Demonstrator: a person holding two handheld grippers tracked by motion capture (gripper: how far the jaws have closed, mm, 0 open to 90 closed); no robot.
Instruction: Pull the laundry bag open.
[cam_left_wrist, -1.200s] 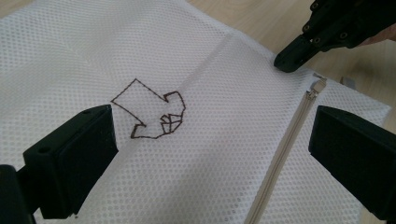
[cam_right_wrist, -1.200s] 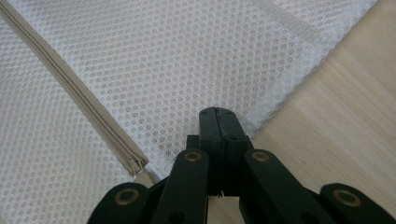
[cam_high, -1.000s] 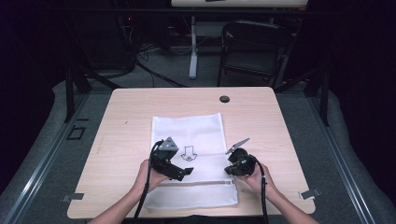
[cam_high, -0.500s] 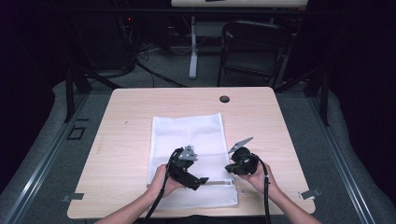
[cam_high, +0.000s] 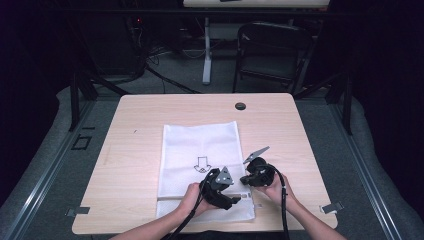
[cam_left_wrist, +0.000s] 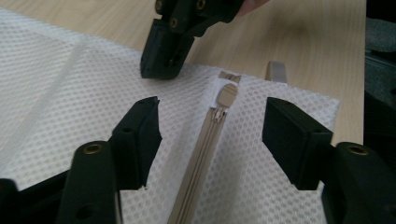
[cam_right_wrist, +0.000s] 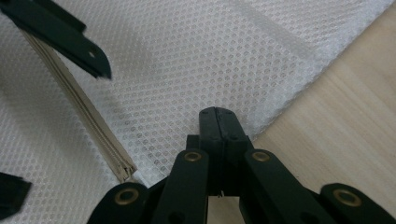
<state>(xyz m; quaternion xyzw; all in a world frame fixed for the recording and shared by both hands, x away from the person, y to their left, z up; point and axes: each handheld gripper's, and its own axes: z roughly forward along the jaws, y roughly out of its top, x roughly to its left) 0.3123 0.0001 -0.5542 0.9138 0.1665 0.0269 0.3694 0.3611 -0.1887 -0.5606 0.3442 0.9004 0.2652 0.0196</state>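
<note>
On the table (cam_high: 150, 125), mesh bag (cam_high: 200, 145) lengthwise, zipper (cam_left_wrist: 205, 144) crosswise

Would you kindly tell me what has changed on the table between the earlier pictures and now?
The left hand-held gripper moved rightward and toward the near edge across the white mesh bag, and now straddles the zipper pull. Its jaws have just been closing but do not yet press on the pull. The right hand-held gripper stayed shut, pressing on the bag beside the zipper; the bag has not shifted.
</note>
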